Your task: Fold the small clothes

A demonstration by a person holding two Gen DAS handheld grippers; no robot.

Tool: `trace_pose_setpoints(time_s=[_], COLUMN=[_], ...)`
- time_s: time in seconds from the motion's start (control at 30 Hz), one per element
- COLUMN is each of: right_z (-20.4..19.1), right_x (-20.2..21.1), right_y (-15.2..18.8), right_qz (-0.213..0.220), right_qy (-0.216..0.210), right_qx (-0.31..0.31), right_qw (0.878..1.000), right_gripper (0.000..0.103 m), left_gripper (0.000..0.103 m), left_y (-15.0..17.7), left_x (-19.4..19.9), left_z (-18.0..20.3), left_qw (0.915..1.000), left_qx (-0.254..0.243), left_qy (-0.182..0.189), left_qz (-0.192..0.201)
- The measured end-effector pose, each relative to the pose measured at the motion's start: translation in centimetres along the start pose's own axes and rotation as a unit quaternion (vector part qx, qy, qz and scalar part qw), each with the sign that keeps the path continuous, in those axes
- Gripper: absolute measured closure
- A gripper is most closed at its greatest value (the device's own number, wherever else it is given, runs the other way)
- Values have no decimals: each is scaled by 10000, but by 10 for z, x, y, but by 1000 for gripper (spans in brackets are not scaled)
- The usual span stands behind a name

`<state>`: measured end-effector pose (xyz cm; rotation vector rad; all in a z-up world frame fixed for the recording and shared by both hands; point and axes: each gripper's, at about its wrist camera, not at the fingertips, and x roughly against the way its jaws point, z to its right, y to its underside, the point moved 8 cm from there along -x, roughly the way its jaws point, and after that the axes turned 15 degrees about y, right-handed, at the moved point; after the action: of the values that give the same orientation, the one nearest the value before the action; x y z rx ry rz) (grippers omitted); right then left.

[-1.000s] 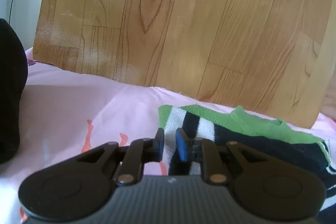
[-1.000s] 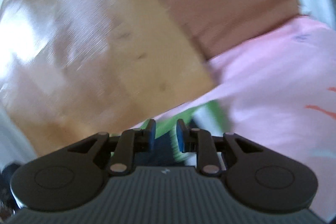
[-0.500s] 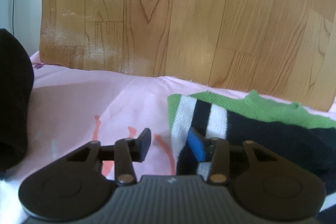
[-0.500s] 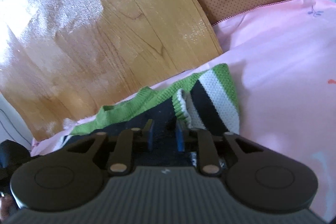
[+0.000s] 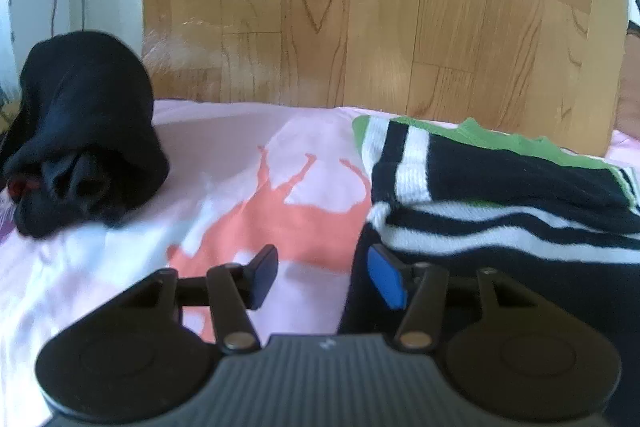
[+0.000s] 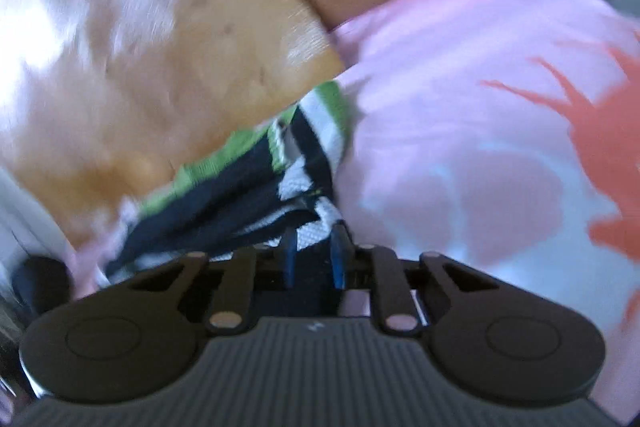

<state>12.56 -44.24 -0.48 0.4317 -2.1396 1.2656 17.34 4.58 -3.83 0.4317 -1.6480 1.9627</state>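
A: L claw (image 5: 322, 275)?
B: Tilted down, jaws opening, empty; folded striped sweater (image 5: 496, 183) just to its right on the bed sheet (image 5: 224, 155).
A: R claw (image 6: 313, 259)?
B: Tilted down, opening, sweater hem between the fingers; blurry, contact unclear.

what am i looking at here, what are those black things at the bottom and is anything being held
Each black shape is a hand-held tool with two fingers, carried by a person; a camera on it looks forward along them. One picture comes from the left tongs, the other, blurred, from the right tongs. A folded striped sweater lies on a pink bedsheet, with a black garment to the side and a wood-grain board behind. Both tongs are opening. The left grips nothing; the sweater's edge sits between the right's fingers, not visibly pinched.
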Motion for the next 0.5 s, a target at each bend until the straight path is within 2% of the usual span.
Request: trace_pose_setpoints(time_s=[0.03, 0.2, 0.37, 0.5], right_z=[1, 3, 11, 20], right_x=[8, 36, 46, 49], right_y=[2, 29, 49, 51], right_qz=[126, 268, 448, 525], right_qy=[86, 55, 79, -77], right_qx=[85, 352, 544, 275], right_qw=[9998, 9990, 9975, 9982], right_gripper=[58, 58, 59, 59], left_gripper=[52, 50, 50, 50], left_y=[3, 13, 22, 24], left_x=[4, 17, 24, 32], left_z=[0, 0, 5, 8], left_qw=[10000, 9999, 9996, 9989], left_qx=[10, -61, -203, -319], left_qy=[-8, -70, -147, -214], left_qz=[31, 64, 97, 252])
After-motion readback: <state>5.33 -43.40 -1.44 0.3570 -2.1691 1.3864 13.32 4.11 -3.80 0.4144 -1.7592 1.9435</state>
